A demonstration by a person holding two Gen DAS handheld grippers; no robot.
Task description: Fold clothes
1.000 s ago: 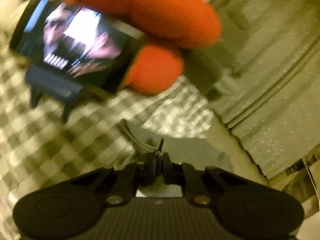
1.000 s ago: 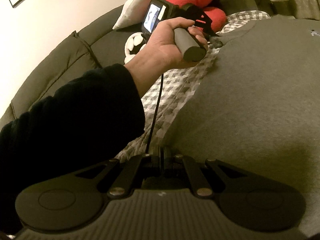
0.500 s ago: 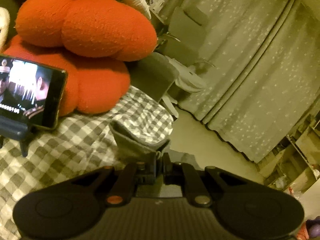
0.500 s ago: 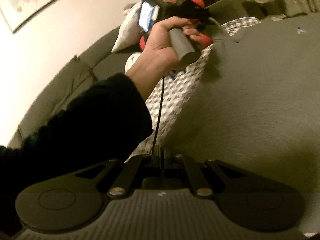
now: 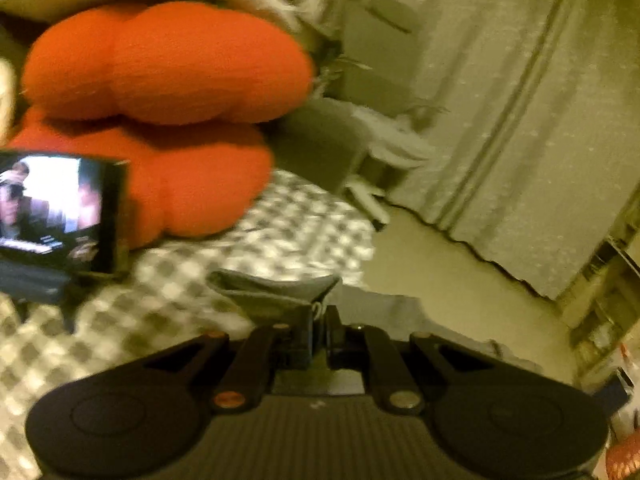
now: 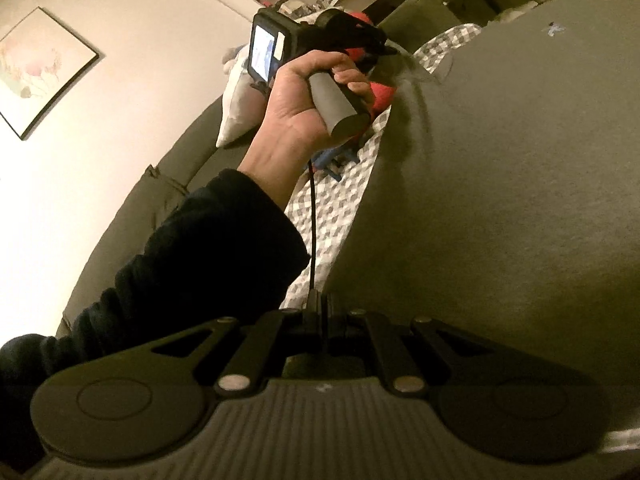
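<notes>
Grey garment [image 6: 500, 208] spread over checked sheet [image 5: 288, 228], one edge lifted. Left gripper [image 5: 319, 320] clenched on a bunched corner. Right gripper [image 6: 324, 312] clenched, apparently pinching the near edge; view poor. Step: mid-fold. Next: carry both edges across together. Left hand [image 6: 308, 100] raised ahead of right gripper, pointing away.

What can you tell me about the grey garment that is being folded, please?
The grey garment looks like soft, fleecy knit with a small light mark near its far edge. It lies spread over the checked sheet. The left gripper is shut on a raised corner; the right gripper pinches the near edge.
</notes>
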